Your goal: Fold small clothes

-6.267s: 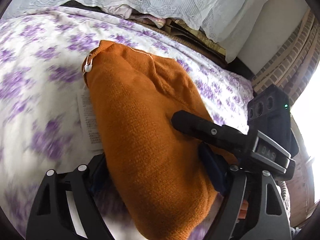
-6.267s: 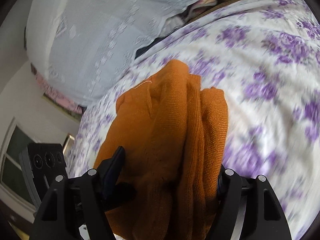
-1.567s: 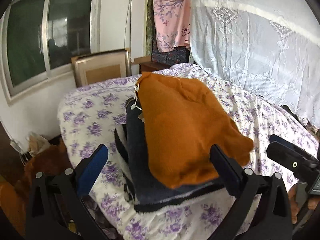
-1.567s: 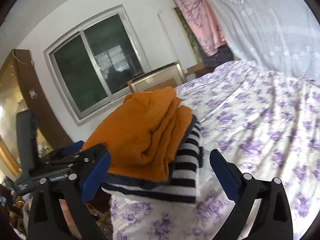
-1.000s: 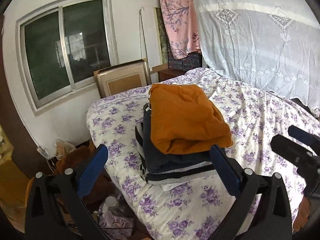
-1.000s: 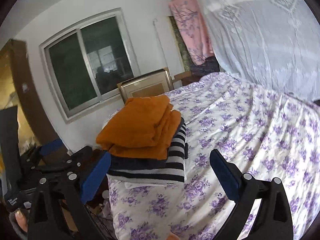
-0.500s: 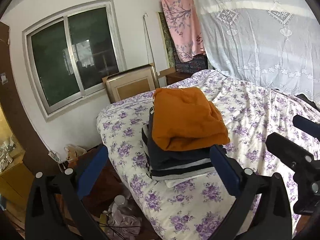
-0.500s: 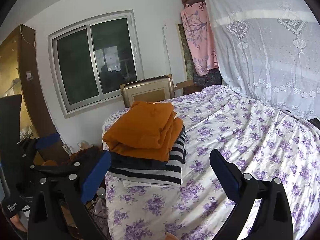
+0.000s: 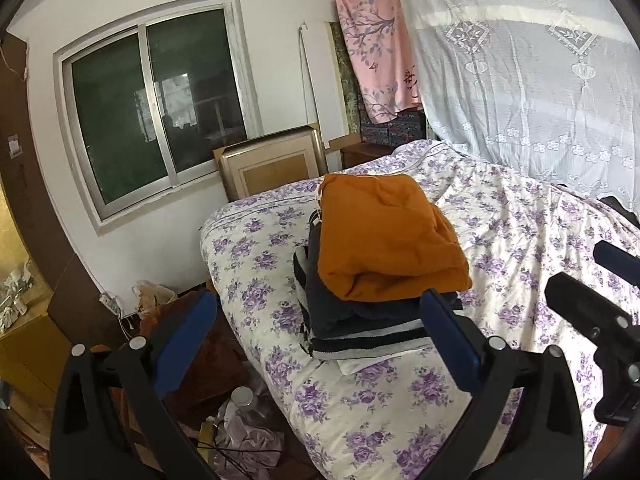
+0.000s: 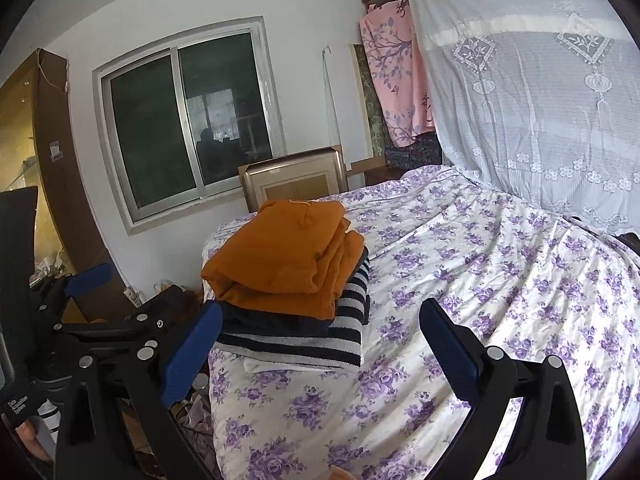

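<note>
Orange knit folded sweater (image 9: 384, 240) tops the clothes stack on the bed (image 10: 500, 280), ahead of both spread, empty hand-held grippers; left hand-held gripper (image 9: 320, 344) nearer than right hand-held gripper (image 10: 320, 348).

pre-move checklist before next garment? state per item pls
1. Left gripper open, nothing held: ok.
2. Right gripper open, nothing held: ok.
3. Orange sweater folded, on top of the stack: ok.
4. Stack sits squarely on the bed: not ok, it is at the corner near the edge, with the striped garment at the bottom.
5. Next garment to fold in view: not ok, none visible on the bedspread.
6. Stack stability: cannot tell.
</note>
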Demonstrator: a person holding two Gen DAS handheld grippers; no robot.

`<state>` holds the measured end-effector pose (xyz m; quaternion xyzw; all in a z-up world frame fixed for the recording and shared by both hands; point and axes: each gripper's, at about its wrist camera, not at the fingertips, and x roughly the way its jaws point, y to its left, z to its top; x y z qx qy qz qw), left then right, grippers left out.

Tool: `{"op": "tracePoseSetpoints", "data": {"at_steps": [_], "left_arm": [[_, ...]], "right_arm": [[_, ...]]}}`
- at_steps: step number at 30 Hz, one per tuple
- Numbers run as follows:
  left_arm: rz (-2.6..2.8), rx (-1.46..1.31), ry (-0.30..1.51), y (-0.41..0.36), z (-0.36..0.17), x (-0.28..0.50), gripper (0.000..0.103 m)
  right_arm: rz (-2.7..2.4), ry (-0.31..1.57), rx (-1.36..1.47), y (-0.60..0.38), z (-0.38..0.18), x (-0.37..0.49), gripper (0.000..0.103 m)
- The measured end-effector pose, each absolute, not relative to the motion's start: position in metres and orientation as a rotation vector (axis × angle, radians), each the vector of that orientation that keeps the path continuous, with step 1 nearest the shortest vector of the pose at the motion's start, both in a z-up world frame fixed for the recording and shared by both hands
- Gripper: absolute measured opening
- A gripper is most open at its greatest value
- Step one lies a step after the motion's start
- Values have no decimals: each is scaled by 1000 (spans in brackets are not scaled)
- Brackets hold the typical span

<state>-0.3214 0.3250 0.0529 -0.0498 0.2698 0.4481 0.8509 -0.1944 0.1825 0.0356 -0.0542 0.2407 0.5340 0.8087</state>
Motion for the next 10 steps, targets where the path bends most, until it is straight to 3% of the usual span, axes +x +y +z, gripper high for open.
{"op": "tracePoseSetpoints", "data": {"at_steps": [10], "left_arm": [[943,-133,573,327,52,-322,99]], "right_arm": [[1141,518,-111,182,34,-194,100]]}}
